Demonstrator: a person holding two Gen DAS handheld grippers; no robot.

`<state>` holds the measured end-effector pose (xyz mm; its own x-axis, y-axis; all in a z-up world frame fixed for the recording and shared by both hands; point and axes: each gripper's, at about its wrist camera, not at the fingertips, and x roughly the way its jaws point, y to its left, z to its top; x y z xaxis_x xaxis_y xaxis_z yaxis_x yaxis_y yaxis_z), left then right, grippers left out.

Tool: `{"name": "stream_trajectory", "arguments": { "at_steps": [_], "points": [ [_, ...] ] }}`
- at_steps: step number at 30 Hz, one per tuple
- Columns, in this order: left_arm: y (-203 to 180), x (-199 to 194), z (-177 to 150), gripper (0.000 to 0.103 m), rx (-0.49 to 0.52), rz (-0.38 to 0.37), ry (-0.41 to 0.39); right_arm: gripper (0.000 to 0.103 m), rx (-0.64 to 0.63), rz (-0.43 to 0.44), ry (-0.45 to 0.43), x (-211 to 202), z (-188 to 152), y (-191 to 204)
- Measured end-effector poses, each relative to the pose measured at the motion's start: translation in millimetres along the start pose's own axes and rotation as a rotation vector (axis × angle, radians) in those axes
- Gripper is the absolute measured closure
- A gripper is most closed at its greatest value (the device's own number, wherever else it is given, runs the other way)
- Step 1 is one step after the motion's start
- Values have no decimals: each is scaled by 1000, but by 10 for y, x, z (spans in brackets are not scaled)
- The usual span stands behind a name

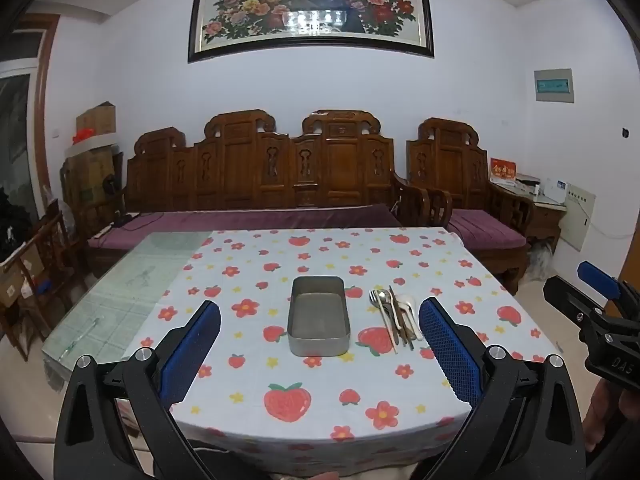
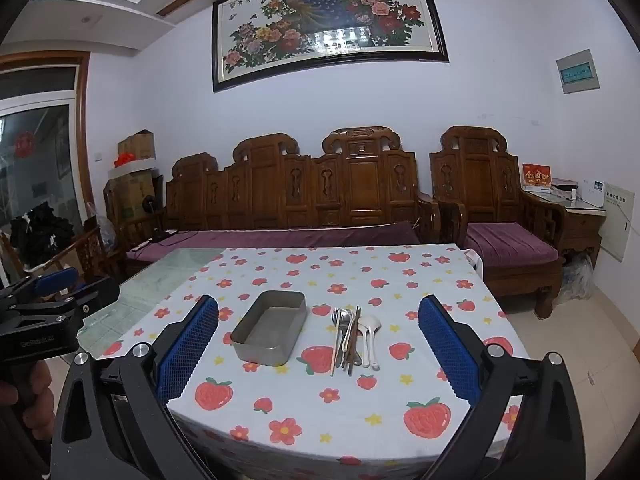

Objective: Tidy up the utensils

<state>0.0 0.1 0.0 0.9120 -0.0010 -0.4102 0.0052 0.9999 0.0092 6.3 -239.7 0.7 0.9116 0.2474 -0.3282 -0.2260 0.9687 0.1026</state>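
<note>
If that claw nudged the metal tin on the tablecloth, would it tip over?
Probably not: the metal tin is low, wide and flat-bottomed, so it should slide. It looks empty, so likely light. The tablecloth may bunch under it.

I count one metal tray (image 2: 269, 328) on the worktop (image 2: 360, 412), and one bundle of utensils (image 2: 354, 338) beside it. In that bundle I make out one white plastic spoon (image 2: 370, 330), at least two metal spoons (image 2: 347, 316) and one fork (image 1: 373, 298), plus several chopsticks (image 2: 335, 346) whose exact number I cannot tell. I see two tools: the left tool (image 1: 320, 354) and the right tool (image 2: 318, 346).
</note>
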Motion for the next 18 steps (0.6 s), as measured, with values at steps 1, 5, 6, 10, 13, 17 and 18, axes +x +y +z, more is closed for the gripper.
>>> {"name": "stream_trajectory", "arguments": {
  "at_steps": [1, 5, 6, 10, 13, 17, 18],
  "points": [
    [0, -2, 0, 7, 0, 0, -3, 3, 0, -2, 5, 3, 1, 1],
    [4, -4, 3, 7, 0, -1, -1, 3, 0, -5, 2, -2, 3, -11],
    [0, -1, 1, 7, 0, 0, 0, 3, 0, -5, 2, -3, 3, -15],
    [9, -3, 1, 7, 0, -1, -1, 3, -6, -3, 6, 10, 2, 14],
    [-1, 3, 0, 7, 3, 2, 0, 3, -6, -3, 5, 6, 2, 10],
    [2, 3, 1, 7, 2, 2, -1, 3, -6, -3, 5, 3, 2, 5],
    [1, 2, 0, 7, 2, 2, -1, 3, -7, -4, 4, 3, 2, 5]
  ]
}}
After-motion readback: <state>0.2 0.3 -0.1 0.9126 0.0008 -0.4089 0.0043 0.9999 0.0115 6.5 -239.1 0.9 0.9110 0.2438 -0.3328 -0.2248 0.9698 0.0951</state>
